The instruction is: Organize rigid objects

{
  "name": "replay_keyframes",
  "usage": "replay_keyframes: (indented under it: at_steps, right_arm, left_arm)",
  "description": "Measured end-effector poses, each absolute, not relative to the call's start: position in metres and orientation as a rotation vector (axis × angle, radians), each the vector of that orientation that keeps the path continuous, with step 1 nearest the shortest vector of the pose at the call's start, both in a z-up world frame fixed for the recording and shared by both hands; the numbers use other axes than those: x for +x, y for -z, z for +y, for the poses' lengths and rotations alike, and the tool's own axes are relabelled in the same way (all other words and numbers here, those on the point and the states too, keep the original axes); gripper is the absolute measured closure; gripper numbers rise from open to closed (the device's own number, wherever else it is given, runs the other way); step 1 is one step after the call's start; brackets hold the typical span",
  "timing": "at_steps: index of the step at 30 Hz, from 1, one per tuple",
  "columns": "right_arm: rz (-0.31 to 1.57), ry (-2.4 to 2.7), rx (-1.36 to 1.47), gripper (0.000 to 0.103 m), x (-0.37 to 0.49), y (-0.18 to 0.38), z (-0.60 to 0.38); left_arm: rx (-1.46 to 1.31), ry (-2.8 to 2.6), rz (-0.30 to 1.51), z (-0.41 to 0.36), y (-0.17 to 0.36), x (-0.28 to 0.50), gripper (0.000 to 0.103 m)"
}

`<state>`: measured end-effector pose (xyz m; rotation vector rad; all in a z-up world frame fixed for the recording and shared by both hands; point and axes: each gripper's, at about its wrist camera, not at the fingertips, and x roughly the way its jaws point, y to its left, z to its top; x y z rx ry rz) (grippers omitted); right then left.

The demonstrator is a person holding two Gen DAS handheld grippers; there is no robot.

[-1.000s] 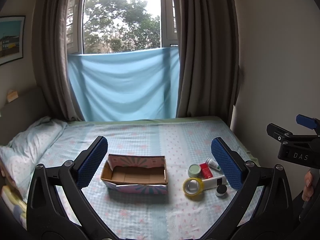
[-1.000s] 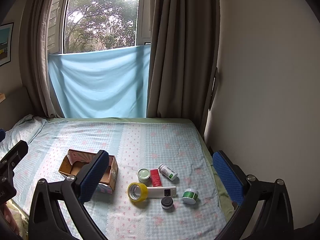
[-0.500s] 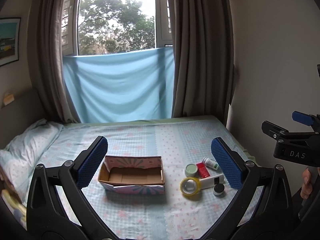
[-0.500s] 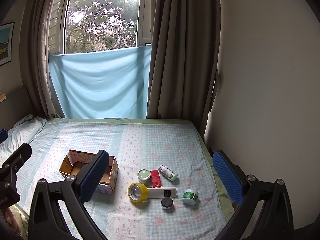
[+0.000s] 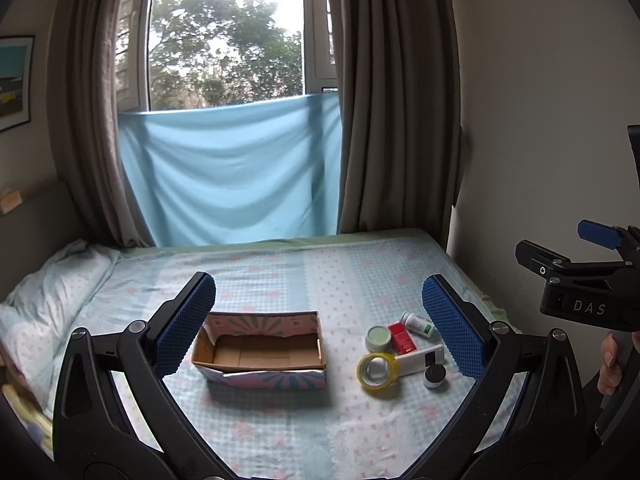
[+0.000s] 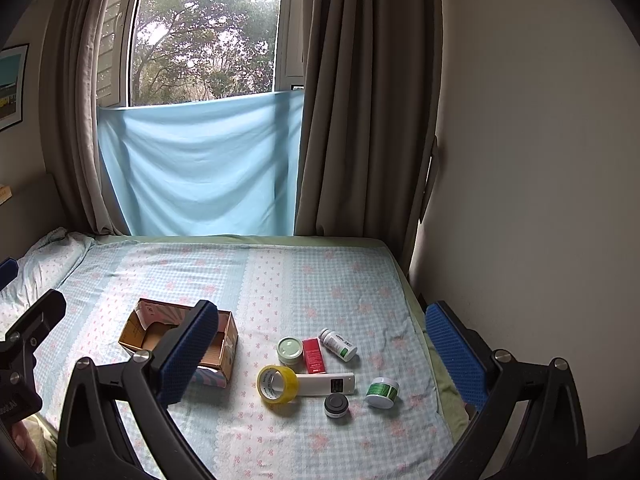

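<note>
An open cardboard box with a pink and teal patterned outside (image 5: 260,354) sits on the bed (image 5: 280,432), left of a cluster of small rigid items; nothing shows inside it. Just right of the box lies a yellow roll of clear tape (image 6: 277,384), standing on its edge and touching the end of a flat white rectangular remote-like device (image 6: 326,384). Behind the tape sit a round pale-green lidded jar (image 6: 290,350), a small red rectangular box (image 6: 314,356) lying flat beside it, and a white bottle with a green label (image 6: 338,345) lying on its side. In front of the white device stand a small dark round jar (image 6: 336,404) and, to its right, a short white jar with a green label (image 6: 382,391). All of these rest on the bed's light blue checked sheet with pink flowers.

The left hand-held gripper (image 5: 316,324) hangs above the bed with its blue-padded fingers (image 5: 184,322) spread wide apart, holding nothing; the box shows between them. The right hand-held gripper (image 6: 320,348) is likewise spread wide with nothing in it, the item cluster framed between its fingers, well clear of them.

Farther back, a white pillow (image 5: 52,292) lies at the left of the bed. A pale blue cloth (image 5: 228,172) hangs across the lower window (image 5: 226,32) between grey-brown curtains (image 5: 396,100), with trees outside. A framed picture (image 5: 14,80) hangs on the left wall.
</note>
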<state>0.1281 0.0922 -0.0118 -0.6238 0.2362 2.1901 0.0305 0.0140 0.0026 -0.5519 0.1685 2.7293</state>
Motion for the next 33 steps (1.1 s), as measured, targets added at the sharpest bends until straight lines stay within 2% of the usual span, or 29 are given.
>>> replay_keyframes:
  at_steps: [10,18,20,26,33]
  right_arm:
    - [0.245,-2.171,-0.605,0.0,0.129,0.017,0.098]
    - [0.309,-2.105,-0.687,0.0,0.135,0.04,0.13]
    - [0.379,-2.007,-0.67,0.0,0.139,0.049,0.141]
    - [0.464,-1.954,-0.738,0.0,0.144,0.087,0.173]
    - [0.514,-1.937,-0.827,0.0,0.146,0.162,0.204]
  left_arm:
    - [-0.615,-2.639,0.213,0.024,0.01,0.014,0.0]
    - [-0.766,-2.461,0.347,0.056,0.048,-0.014,0.0]
    - [-0.809,-2.409,0.363,0.066,0.062,-0.023,0.0]
    - [-0.964,-2.271,0.393,0.1,0.11,-0.05,0.0]
    - [-1.143,-2.133,0.363,0.146,0.181,-0.094,0.0]
